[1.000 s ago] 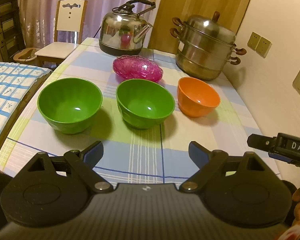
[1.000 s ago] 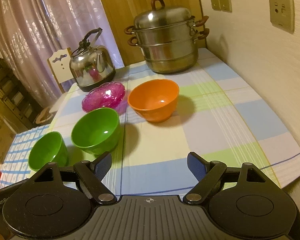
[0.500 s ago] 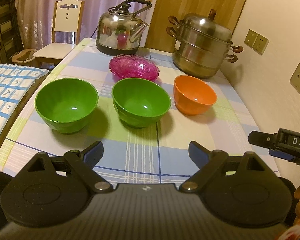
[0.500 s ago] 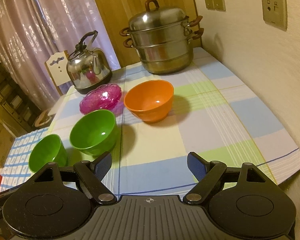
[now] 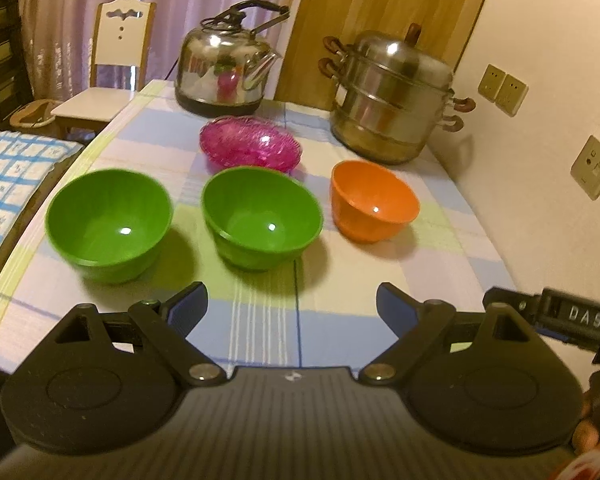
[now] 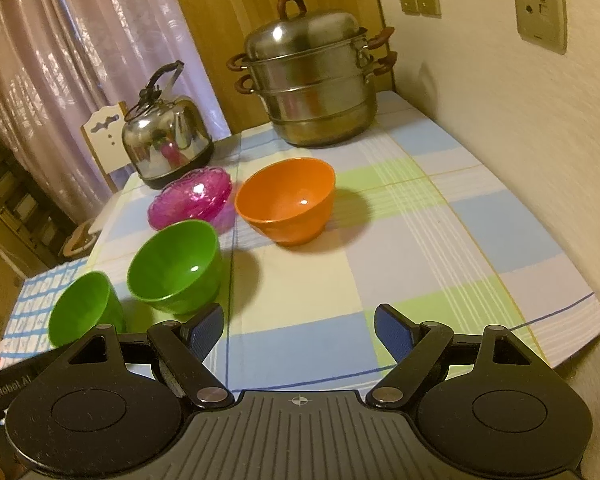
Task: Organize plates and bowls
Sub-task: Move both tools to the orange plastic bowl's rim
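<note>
Three bowls sit in a row on the worktop (image 5: 440, 280): left green bowl (image 5: 108, 216), middle green bowl (image 5: 262, 216), orange bowl (image 5: 374, 200), pink glass dish (image 5: 250, 148) behind. All lie well ahead of my left gripper (image 5: 292, 308) and right gripper (image 6: 298, 326), both with jaws wide and empty. I judge a rim pinch could tip these smooth bowls, or knock the dish.

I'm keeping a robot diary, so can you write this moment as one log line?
left gripper open, empty | right gripper open, empty | two green bowls, orange bowl, pink dish untouched on table
</note>
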Action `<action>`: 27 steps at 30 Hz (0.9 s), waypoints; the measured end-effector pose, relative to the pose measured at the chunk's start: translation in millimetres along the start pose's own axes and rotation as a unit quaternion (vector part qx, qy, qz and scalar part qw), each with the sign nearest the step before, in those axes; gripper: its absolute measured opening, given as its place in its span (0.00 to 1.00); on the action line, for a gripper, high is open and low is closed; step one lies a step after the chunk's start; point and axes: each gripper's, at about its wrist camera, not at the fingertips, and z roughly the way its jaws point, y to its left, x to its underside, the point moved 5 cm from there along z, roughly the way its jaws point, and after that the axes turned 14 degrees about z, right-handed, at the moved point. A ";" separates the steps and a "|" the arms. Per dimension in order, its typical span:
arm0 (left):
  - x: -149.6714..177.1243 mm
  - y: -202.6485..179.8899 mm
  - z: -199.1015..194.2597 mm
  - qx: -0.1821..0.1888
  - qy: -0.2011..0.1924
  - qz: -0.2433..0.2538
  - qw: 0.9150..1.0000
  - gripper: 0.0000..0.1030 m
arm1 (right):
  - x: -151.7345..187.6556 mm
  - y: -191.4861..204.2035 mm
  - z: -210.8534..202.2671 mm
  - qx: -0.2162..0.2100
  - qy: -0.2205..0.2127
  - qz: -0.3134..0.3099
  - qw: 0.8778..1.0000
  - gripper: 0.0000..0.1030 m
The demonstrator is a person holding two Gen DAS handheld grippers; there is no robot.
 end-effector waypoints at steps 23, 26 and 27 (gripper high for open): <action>-105.7 -26.4 164.4 0.063 0.011 0.041 0.997 0.55 | -108.1 -18.4 99.1 0.003 -0.029 -0.002 1.000 0.79; -111.9 -31.2 189.5 0.069 0.017 0.047 0.996 0.50 | -116.0 -20.1 124.4 0.006 -0.023 -0.008 1.000 0.79; -113.0 -32.0 198.2 0.074 0.021 0.047 0.996 0.49 | -117.5 -21.4 133.2 0.009 -0.019 -0.007 1.000 0.79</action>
